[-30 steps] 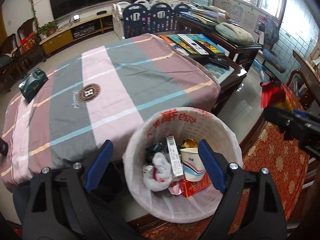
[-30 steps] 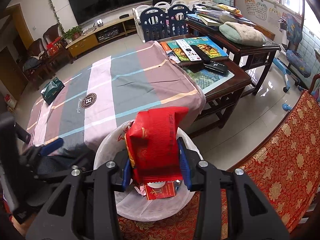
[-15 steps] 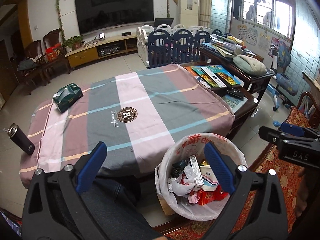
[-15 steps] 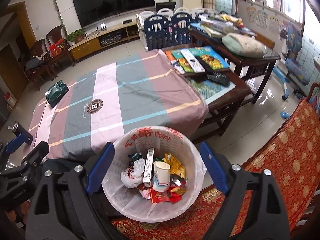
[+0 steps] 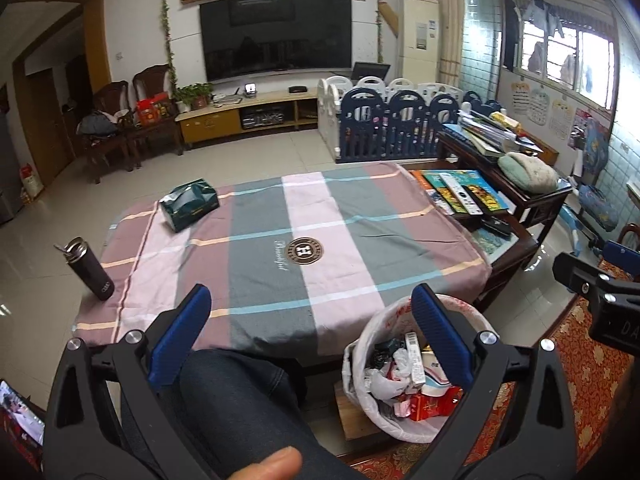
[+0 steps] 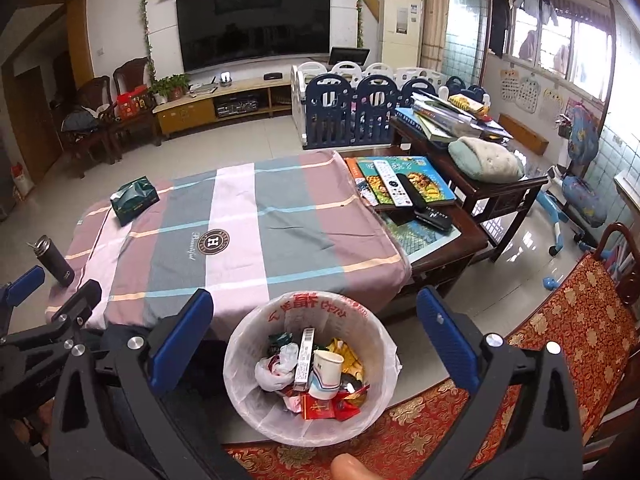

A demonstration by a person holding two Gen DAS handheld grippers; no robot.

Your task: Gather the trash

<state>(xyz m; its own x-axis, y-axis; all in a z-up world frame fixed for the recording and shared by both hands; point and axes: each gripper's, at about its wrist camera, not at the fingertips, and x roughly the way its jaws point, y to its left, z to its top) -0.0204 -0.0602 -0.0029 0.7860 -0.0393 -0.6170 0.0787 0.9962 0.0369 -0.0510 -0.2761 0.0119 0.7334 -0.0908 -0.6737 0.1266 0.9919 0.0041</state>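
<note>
Left gripper (image 5: 306,330) jaws spread wide, empty; right gripper's (image 6: 316,330) just swung open, empty too. White-lined round trash bin (image 6: 374,404) sits between the right jaws, stuffed. Striped tablecloth (image 6: 240,236) beyond looks cleared, so probably nearly done.

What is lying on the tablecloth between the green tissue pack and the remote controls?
Nothing: between the green tissue pack and the remote controls the tablecloth is bare, which shows best in the right wrist view.
</note>
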